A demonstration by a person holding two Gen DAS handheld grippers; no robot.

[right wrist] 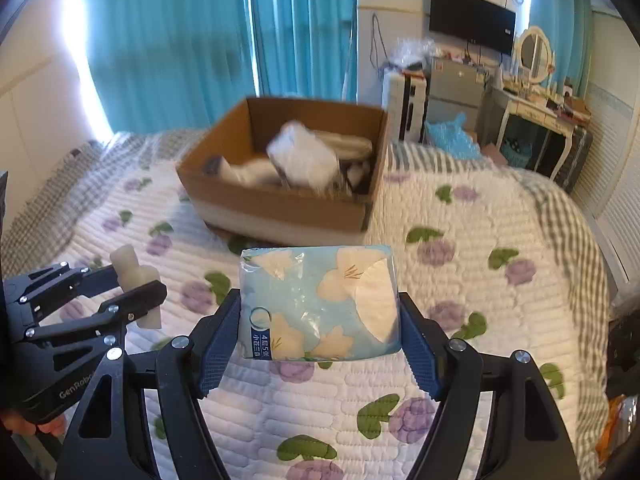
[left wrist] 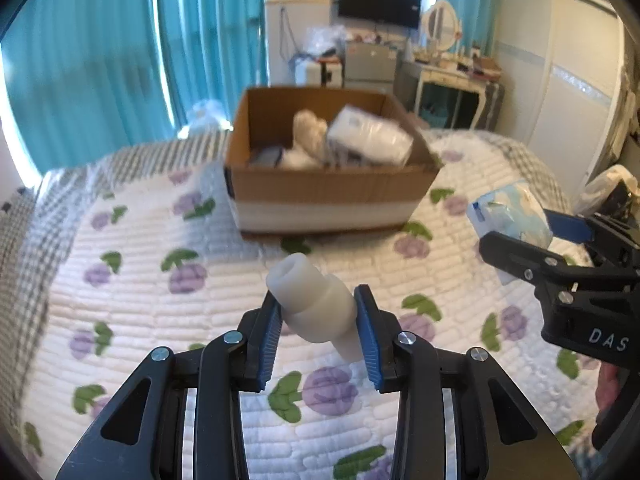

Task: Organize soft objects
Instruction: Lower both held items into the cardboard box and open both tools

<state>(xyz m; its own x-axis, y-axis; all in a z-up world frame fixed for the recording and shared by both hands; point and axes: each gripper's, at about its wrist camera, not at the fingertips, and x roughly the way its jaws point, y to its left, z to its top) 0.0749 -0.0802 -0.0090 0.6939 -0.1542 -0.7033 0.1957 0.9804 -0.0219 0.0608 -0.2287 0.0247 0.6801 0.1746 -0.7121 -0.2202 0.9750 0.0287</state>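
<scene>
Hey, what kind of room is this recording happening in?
Most likely a home bedroom. The work surface is a bed with a flowered quilt, a vanity desk with an oval mirror stands against the far wall, and a wall-mounted TV and teal curtains are behind it.

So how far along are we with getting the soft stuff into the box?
Done: the cardboard box on the bed already holds several white soft packs. In hand: the left gripper is shut on a cream soft cylinder, and the right gripper on a blue floral tissue pack, both above the quilt. Left: dropping both into the box.
</scene>
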